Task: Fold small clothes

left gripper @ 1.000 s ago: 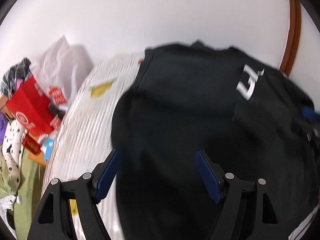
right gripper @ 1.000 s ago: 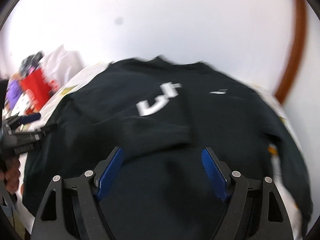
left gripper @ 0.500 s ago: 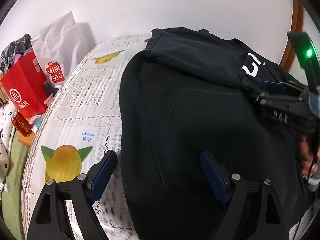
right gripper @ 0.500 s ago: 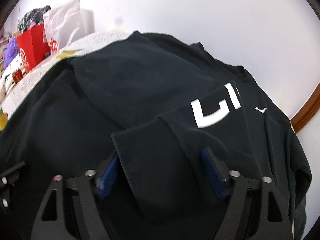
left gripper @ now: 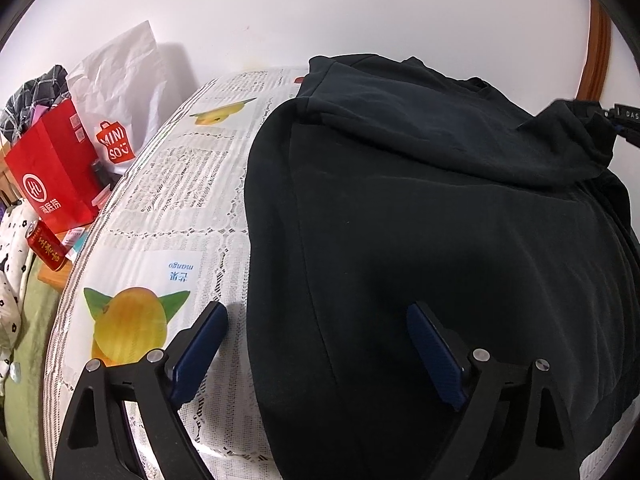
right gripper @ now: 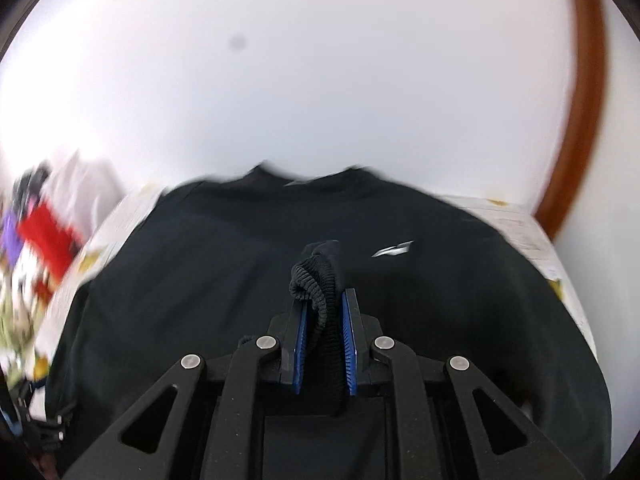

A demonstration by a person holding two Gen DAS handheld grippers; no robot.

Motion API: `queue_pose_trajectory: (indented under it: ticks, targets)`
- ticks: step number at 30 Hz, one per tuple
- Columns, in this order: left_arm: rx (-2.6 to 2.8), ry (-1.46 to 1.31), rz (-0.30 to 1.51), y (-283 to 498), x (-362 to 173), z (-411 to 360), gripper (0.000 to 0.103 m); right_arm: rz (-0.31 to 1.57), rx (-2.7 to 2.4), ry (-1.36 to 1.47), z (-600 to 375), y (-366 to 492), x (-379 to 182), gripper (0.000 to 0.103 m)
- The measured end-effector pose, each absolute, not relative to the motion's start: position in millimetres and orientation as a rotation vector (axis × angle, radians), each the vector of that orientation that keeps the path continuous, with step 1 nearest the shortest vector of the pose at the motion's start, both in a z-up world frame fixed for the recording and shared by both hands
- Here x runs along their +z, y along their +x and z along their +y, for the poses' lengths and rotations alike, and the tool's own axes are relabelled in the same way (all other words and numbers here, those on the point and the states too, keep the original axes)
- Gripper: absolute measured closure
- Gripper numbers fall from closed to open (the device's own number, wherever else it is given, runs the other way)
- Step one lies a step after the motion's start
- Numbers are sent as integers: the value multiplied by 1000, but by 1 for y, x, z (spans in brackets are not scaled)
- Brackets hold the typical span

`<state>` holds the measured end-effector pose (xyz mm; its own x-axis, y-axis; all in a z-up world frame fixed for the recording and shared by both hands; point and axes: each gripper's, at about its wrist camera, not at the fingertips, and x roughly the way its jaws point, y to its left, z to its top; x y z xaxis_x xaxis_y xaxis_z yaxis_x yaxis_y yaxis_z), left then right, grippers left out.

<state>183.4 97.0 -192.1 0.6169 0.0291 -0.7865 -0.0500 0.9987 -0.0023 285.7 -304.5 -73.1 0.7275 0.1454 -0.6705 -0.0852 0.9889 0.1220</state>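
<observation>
A black sweatshirt [left gripper: 420,220] lies spread on a table with a white lace cloth [left gripper: 176,208]; it also fills the right wrist view [right gripper: 224,264], with a small white logo [right gripper: 394,249] on its chest. My left gripper [left gripper: 316,340] is open and empty, low over the sweatshirt's left edge. My right gripper [right gripper: 323,312] is shut on the ribbed cuff [right gripper: 316,280] of a sleeve, held up above the sweatshirt's body. In the left wrist view the right gripper [left gripper: 616,120] shows at the far right with the sleeve lifted.
A red paper bag [left gripper: 52,176], a white Miniso bag [left gripper: 116,108], a red can [left gripper: 46,250] and other clutter sit beyond the table's left edge. A white wall stands behind. A brown wooden frame [left gripper: 598,48] curves at the right.
My right gripper has shut on the sleeve cuff and lifted it to the right. My left gripper has stayed open over the sweatshirt's left edge, with little movement.
</observation>
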Motion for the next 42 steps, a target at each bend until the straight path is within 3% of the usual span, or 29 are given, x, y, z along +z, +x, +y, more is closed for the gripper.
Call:
queue_pose_trajectory:
  ticks: [8,13,17,21,22,30,35,38,42]
  targets:
    - [56,-26,908,185,-193,98,7,807,114,225,-369,292,-102,90]
    - [58,-26,909,185,-194,98,7,887,-57,124,-377,293,-132,89]
    - [58,-26,909,185,-194,98,6,823,-51,146,-384,277,-118,88]
    - [60,-28,909,186,-194,99,6,723,5,-8,-349,263,-97,67]
    - [60,-27,909,186,-194,99,6,717,41,-38,-336,264,-99,66]
    - [60,-28,909,186,-194,99,5,910,-44,-104,-317,308,-172,75]
    - [60,-31,910,185,-195,101,4,915,-58,-76,-328,297,-167,75]
    - [62,-33,910,185,-195,102,4,886,-42,-80,-328,270,-148,71]
    - [46,-17,925,177,-194,104,4,831,-31,-28,-347,213,-123,42]
